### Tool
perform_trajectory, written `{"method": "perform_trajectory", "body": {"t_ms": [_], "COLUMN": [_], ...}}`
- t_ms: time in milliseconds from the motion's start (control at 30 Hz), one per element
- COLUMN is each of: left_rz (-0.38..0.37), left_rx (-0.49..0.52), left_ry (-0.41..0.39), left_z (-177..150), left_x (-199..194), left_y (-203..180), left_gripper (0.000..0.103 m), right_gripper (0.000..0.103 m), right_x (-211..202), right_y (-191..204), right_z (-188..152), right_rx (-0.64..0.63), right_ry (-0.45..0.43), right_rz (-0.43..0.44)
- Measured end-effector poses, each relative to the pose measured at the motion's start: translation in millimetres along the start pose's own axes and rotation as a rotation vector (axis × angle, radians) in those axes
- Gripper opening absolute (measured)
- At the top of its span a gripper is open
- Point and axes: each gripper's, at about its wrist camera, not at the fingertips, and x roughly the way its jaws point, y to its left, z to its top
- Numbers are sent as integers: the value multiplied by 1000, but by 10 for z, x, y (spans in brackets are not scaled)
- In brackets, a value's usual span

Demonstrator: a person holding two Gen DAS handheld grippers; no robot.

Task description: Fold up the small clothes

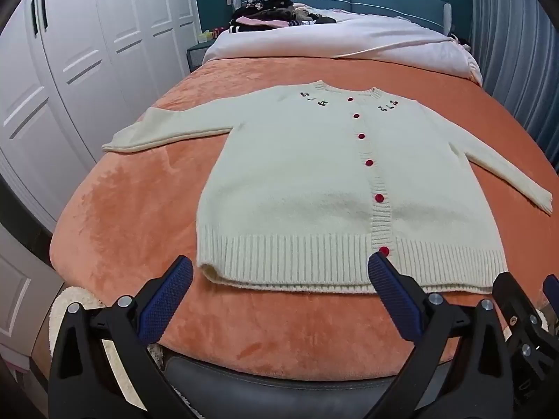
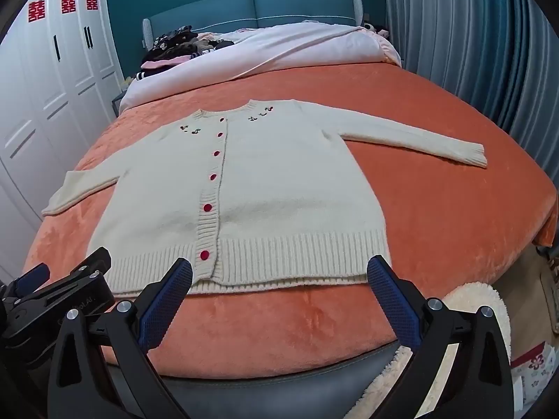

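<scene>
A cream knit cardigan [image 1: 300, 181] with red buttons lies flat and face up on the orange blanket [image 1: 132, 209], both sleeves spread out to the sides; it also shows in the right wrist view [image 2: 279, 188]. My left gripper [image 1: 281, 269] is open and empty, hovering just short of the ribbed hem near its left corner. My right gripper [image 2: 279, 269] is open and empty, just short of the hem's right part. Each gripper shows at the edge of the other's view, the right one [image 1: 524, 300] and the left one [image 2: 66, 279].
A pile of dark and pink clothes [image 1: 276, 10] and a white duvet [image 1: 349, 38] lie at the far end of the bed. White wardrobes [image 1: 70, 70] stand on the left, curtains [image 2: 471, 52] on the right. A fluffy rug [image 2: 471, 300] lies below the bed's near edge.
</scene>
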Motion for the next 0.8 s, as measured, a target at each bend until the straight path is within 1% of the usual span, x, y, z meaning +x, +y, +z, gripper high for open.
{"method": "perform_trajectory", "body": {"t_ms": [300, 367, 500, 567, 800], "left_rz": [-2, 5, 5, -2, -2], "left_rx": [-10, 17, 26, 25, 24], "left_ry": [-8, 2, -3, -4, 1], "left_z": [-41, -56, -87, -82, -99], "left_x": [-20, -18, -42, -36, -45], "left_y": [1, -98, -181, -100, -72], "left_gripper": [98, 98, 98, 98, 98], "right_gripper": [98, 98, 98, 98, 98], "right_x": [-32, -48, -64, -54, -46], "right_y": [23, 32, 13, -20, -22], "right_z": [-7, -25, -15, -23, -32], "right_rx": [-5, -5, 7, 9, 12], "right_ry": [-2, -4, 2, 5, 8], "right_rz": [0, 0, 11, 14, 16]}}
